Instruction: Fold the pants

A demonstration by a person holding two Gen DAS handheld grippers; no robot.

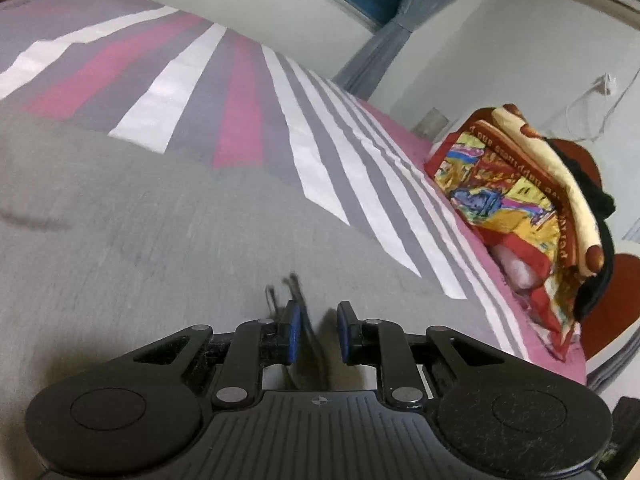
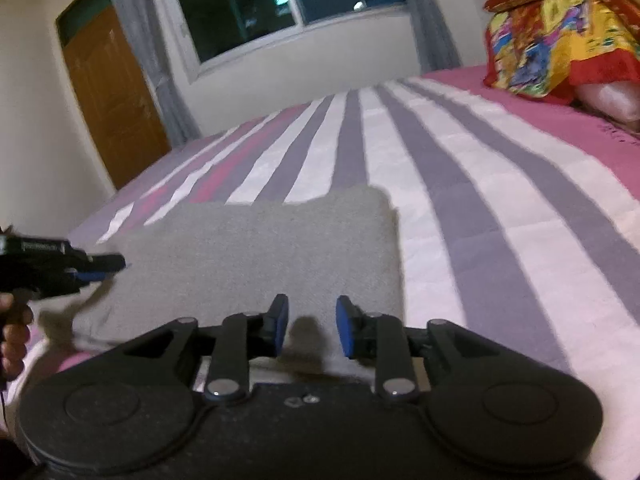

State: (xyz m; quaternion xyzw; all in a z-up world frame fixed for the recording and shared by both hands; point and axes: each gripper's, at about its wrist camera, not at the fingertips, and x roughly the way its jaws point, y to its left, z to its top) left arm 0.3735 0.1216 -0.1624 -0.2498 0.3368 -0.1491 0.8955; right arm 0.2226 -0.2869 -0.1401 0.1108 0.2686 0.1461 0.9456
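The grey pants [image 2: 248, 248] lie folded into a flat rectangle on the striped bed. In the left wrist view their grey cloth [image 1: 140, 220] fills the lower left. My right gripper [image 2: 312, 308] hovers over the pants' near edge, open, with only flat cloth and a shadow under the gap. My left gripper [image 1: 319, 312] is low over the cloth with its blue pads a narrow gap apart. A thin dark cord [image 1: 298, 292] runs beside its left pad but is not pinched. From the right wrist view, the left gripper [image 2: 102, 266] is at the pants' left edge, held by a hand [image 2: 14, 320].
The bedspread [image 2: 460, 200] has white, grey and pink stripes. A pile of colourful bedding [image 1: 512, 192] sits at the head of the bed on the right. Beyond the bed are a window [image 2: 240, 8], grey curtains and a wooden door [image 2: 112, 92].
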